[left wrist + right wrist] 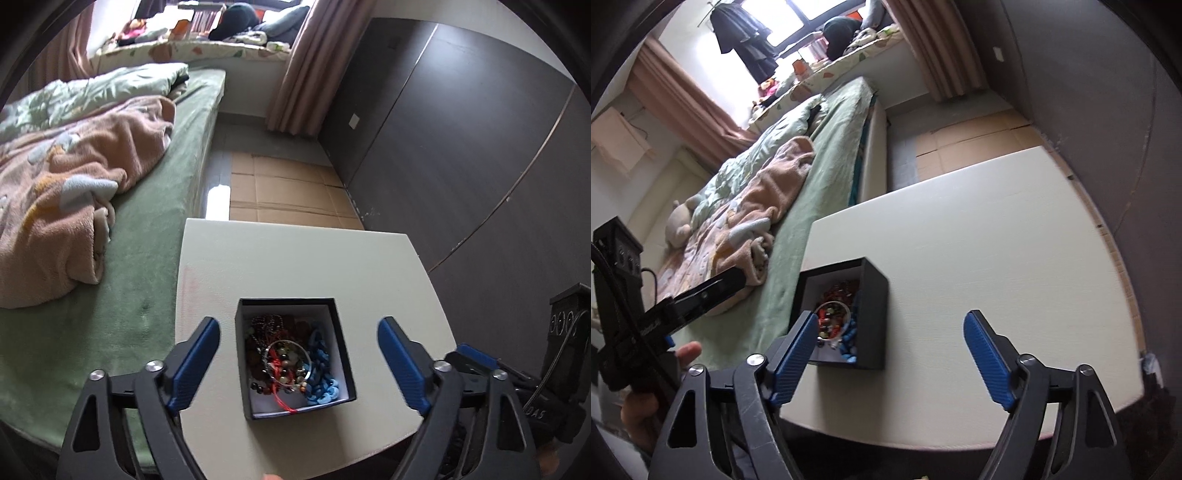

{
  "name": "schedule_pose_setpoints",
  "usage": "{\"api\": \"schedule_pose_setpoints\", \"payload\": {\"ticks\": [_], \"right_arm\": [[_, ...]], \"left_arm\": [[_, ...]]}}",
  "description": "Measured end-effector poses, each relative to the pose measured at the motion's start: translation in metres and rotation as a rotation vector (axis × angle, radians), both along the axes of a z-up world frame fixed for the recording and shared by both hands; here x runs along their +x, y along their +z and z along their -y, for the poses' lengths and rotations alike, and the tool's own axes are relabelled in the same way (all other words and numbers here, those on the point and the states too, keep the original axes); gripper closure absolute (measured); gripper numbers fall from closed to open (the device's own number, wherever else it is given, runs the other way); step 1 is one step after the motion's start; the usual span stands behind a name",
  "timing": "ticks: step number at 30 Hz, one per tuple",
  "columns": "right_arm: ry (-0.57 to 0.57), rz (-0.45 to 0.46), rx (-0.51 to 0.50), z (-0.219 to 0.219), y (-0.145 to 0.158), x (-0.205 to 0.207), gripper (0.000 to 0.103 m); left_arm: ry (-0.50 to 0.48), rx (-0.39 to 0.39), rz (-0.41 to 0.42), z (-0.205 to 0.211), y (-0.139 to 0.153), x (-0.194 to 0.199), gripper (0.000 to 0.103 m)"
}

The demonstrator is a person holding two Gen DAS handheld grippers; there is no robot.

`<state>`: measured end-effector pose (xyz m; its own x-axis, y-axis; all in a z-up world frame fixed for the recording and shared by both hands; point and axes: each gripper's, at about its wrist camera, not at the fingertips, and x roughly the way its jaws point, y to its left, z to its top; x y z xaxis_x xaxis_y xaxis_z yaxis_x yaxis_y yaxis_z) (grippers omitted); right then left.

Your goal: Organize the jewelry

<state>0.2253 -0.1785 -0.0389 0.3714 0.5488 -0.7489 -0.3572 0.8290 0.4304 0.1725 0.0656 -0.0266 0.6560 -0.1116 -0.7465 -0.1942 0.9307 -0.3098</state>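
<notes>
A small black box with a white lining sits on the white table. It holds a tangle of jewelry: a blue chain-link bracelet, red cord, dark beads and a thin silver bangle. My left gripper is open and empty, its blue pads either side of the box, above it. In the right wrist view the box stands left of centre. My right gripper is open and empty over the table, its left pad overlapping the box's near corner.
A bed with a green sheet and a pink blanket lies left of the table. A dark wardrobe stands to the right. Cardboard covers the floor beyond. The other gripper's body shows at the right edge.
</notes>
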Motion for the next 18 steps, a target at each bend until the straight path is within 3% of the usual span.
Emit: {"api": "schedule_pose_setpoints", "payload": {"ticks": [2, 5, 7, 18], "right_arm": [[-0.018, 0.01, -0.005, 0.011, 0.003, -0.002, 0.006], [-0.027, 0.023, -0.016, 0.025, 0.007, -0.007, 0.005], [-0.031, 0.032, -0.026, 0.034, 0.008, -0.01, 0.0], [-0.039, 0.053, -0.063, 0.066, 0.008, -0.019, 0.0]], "left_arm": [[0.002, 0.028, 0.021, 0.01, 0.004, -0.004, 0.006], [-0.001, 0.077, 0.038, 0.025, 0.005, -0.008, 0.001], [-0.004, 0.096, 0.044, 0.033, 0.004, -0.011, 0.001], [-0.019, 0.125, 0.067, 0.055, -0.019, -0.028, 0.001]]}}
